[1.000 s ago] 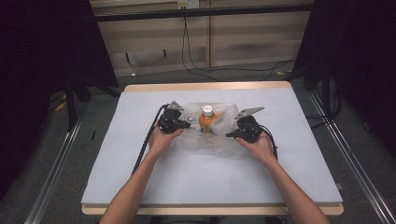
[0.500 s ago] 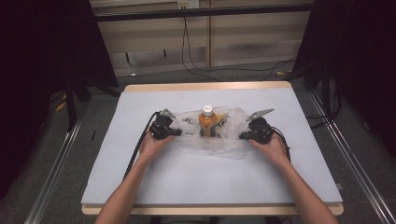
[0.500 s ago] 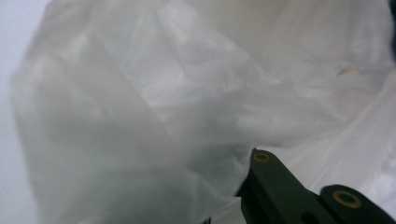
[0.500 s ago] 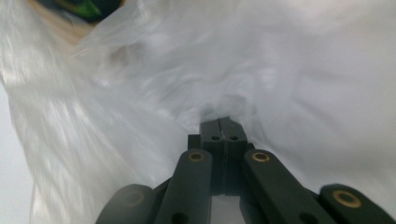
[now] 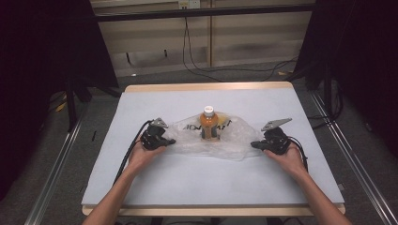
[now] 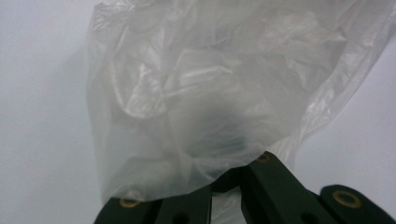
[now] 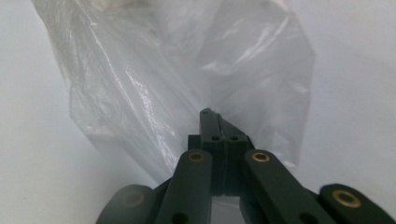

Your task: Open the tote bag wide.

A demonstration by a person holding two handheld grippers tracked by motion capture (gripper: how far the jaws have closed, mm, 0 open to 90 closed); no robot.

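Note:
A bottle of orange drink (image 5: 208,125) with a white cap stands upright in the middle of the white table (image 5: 197,183), wrapped by a clear plastic bag (image 5: 234,140) that lies spread wide and low. My left gripper (image 5: 169,140) is shut on the bag's left end, where the film (image 6: 201,93) bunches over the jaws of the left gripper (image 6: 229,179). My right gripper (image 5: 254,144) is shut on the bag's right end. In the right gripper view the right gripper (image 7: 212,116) has its jaws pressed together on the bag (image 7: 163,70).
Both hands rest low on the table on either side of the bag. A cable (image 5: 129,157) trails from the left gripper toward the front edge. Dark stands and floor cables (image 5: 225,70) lie beyond the table's far edge.
Both grippers have moved apart, left going left and right going right, stretching the bag wider and flatter. The bottle stays upright in the middle.

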